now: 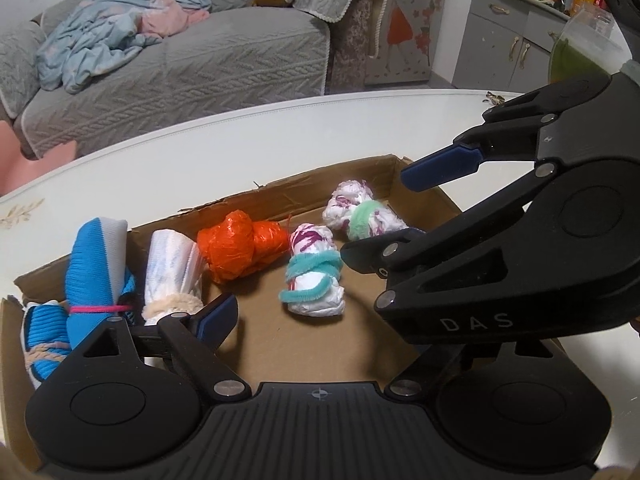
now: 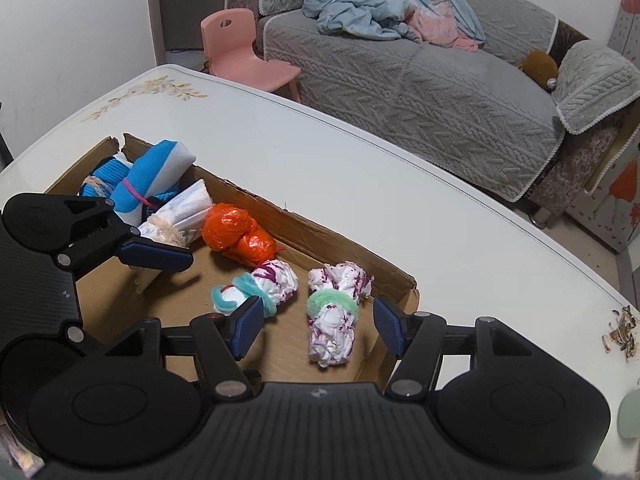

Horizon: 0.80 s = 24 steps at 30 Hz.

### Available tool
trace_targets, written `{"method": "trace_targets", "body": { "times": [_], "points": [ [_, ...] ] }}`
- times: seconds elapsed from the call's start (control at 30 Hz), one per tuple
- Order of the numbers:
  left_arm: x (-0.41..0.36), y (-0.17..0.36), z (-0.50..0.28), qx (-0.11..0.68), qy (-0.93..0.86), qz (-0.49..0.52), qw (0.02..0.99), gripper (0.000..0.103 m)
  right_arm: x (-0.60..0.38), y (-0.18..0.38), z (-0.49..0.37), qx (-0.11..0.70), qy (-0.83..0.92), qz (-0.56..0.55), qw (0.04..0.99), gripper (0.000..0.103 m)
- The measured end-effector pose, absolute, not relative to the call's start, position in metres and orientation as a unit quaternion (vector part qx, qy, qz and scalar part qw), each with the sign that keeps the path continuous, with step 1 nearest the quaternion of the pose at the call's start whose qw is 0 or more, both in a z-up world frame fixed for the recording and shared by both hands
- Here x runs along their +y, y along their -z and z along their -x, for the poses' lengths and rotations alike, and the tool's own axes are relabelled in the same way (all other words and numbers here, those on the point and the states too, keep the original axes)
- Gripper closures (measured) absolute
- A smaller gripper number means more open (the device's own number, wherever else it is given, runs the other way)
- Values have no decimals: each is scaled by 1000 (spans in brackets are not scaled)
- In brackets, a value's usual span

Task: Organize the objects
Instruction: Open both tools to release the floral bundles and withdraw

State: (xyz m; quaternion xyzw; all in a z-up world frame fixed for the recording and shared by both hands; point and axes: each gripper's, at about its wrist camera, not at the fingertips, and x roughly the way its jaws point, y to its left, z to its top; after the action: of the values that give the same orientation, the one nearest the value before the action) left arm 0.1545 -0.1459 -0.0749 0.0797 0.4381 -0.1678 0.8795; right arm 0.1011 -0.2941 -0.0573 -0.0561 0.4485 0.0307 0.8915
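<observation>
Cardboard tray (image 2: 280,212): low brown walls ring your bundles; bare floor near you.
Left gripper (image 2: 160,258): released, empty.
Right gripper (image 2: 316,326): released, straddling the green-banded white-and-purple bundle (image 2: 334,320).

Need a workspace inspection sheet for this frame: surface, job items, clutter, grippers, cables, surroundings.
Surface: white table with a floral print at its edge; an open cardboard box sits on it.
Job's things: all in the box: blue sock bundles, white roll, orange bag bundle, teal-tied bundle, green-tied bundle.
Clutter: seed husks near the table edge.
Grippers: left gripper open, empty; right gripper open, straddling the green-tied bundle, pads clear of it.
Cables: nothing seen.
Surroundings: grey sofa with a heaped blanket, pink chair, grey cabinet.
</observation>
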Motion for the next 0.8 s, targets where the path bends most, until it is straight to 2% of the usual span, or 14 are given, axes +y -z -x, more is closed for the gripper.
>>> {"method": "trace_targets", "body": {
  "times": [0.3, 0.4, 0.47, 0.57, 0.8],
  "points": [
    [-133, 66, -145, 436, 164, -78, 882, 12, -284, 52, -96, 447, -27, 63, 892, 39],
    [-125, 58, -134, 431, 160, -78, 885, 10, -281, 46, -91, 442, -27, 67, 894, 34],
    [-115, 52, -125, 426, 153, -78, 888, 8, -280, 41, -84, 437, -26, 71, 896, 26],
    [-98, 41, -111, 415, 146, -72, 895, 6, -279, 32, -73, 429, -25, 78, 900, 21],
    [-51, 17, -55, 375, 122, -49, 917, 2, -274, 11, -28, 395, -25, 74, 915, 15]
  ]
}}
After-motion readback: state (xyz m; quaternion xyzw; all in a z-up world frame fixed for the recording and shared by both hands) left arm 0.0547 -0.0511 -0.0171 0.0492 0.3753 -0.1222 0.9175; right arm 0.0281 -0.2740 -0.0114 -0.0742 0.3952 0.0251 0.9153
